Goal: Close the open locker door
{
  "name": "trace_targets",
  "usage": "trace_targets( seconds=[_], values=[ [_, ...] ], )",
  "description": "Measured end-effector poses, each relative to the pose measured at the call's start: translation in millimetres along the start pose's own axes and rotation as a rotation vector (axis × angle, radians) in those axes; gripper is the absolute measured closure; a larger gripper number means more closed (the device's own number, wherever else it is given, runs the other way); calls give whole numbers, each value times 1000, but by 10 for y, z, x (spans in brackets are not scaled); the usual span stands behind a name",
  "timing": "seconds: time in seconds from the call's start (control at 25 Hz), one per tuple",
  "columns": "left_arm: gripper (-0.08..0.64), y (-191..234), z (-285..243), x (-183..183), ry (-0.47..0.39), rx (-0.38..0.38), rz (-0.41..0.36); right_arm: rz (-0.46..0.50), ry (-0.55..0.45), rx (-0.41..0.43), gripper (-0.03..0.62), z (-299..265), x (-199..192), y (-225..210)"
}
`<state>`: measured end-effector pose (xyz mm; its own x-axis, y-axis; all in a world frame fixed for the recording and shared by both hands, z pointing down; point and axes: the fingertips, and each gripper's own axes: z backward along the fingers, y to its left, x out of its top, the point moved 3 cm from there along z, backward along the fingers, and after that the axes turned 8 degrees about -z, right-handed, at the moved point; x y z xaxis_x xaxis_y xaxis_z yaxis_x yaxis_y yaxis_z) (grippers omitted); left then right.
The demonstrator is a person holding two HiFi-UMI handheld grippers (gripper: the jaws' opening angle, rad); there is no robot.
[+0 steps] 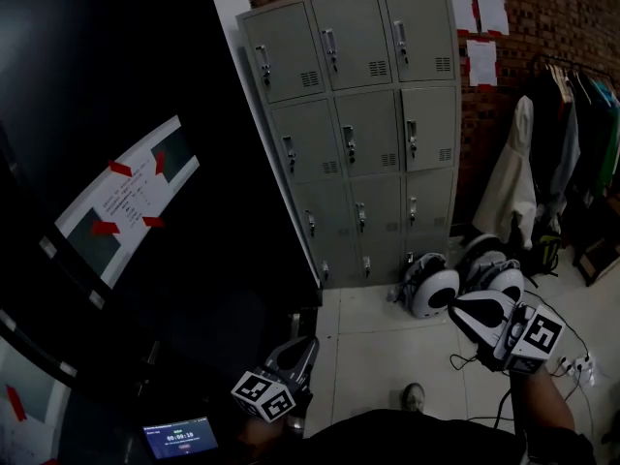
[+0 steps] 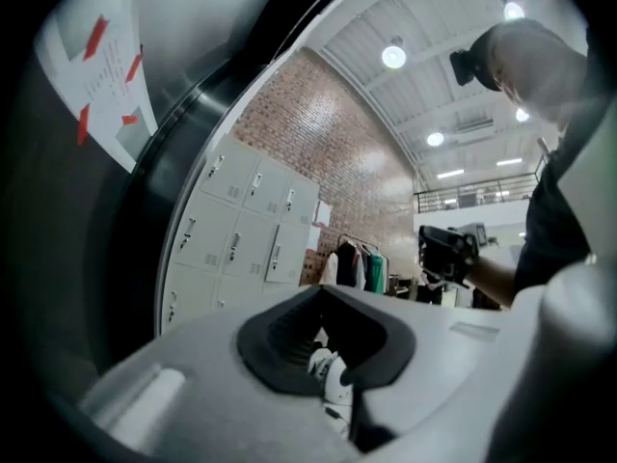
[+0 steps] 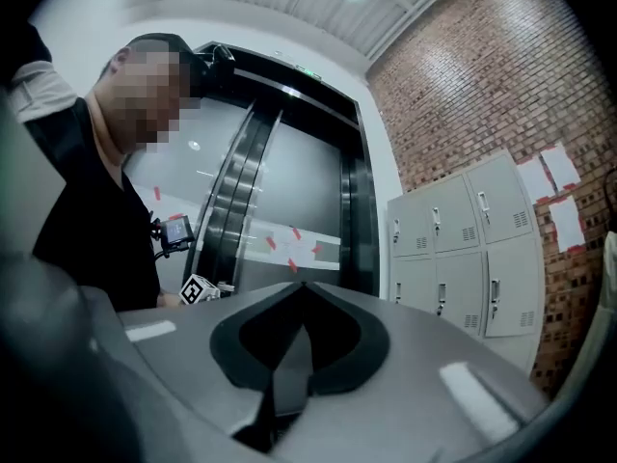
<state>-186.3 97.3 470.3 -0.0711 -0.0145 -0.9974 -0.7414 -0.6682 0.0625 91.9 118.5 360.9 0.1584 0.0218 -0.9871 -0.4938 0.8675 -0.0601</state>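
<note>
Approach is the step I am judging to be in hand: I am standing well apart from the lockers (image 1: pixel 354 124), with nothing touching them yet. The door (image 1: pixel 429 129) I am taking to be the open one is sitting in the right-edge column, second row from the top. It is only slightly ajar, its panel looking a little proud of its neighbours, though I am not certain from here.

I am holding my left claw (image 1: pixel 306 345) low, near the bottom edge of the head view, clenched on nothing, with its tips meeting. My right claw (image 1: pixel 465 310) is hanging out to the right over the floor (image 1: pixel 378 356), also clenched and empty, its tips pressed together.

The door is standing upright, its long axis running vertically, and its face is pointing out into the room towards me. Its handle (image 1: pixel 412 136) is sitting at the door's left edge, so I am guessing the hinge runs down the right edge.

Next, I am reckoning on walking forward and raising the right claw to the door's left edge, then pressing flat against the panel near the handle until it seats. Clenched tips should be serving well for that push. The white round things (image 1: pixel 431 289) lying on the floor by the lockers' lower right corner are calling for care underfoot.
</note>
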Motion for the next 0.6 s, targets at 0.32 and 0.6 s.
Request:
trace_targets(
  seconds=[0.32,0.6],
  values=[
    [560,-910,778,50,-19,-61,27,-23,29,-22,586,635,77,1117],
    [560,-1889,786,-94,-36,-65,64,-56,25,1,587,1510,-23,1516]
  ],
)
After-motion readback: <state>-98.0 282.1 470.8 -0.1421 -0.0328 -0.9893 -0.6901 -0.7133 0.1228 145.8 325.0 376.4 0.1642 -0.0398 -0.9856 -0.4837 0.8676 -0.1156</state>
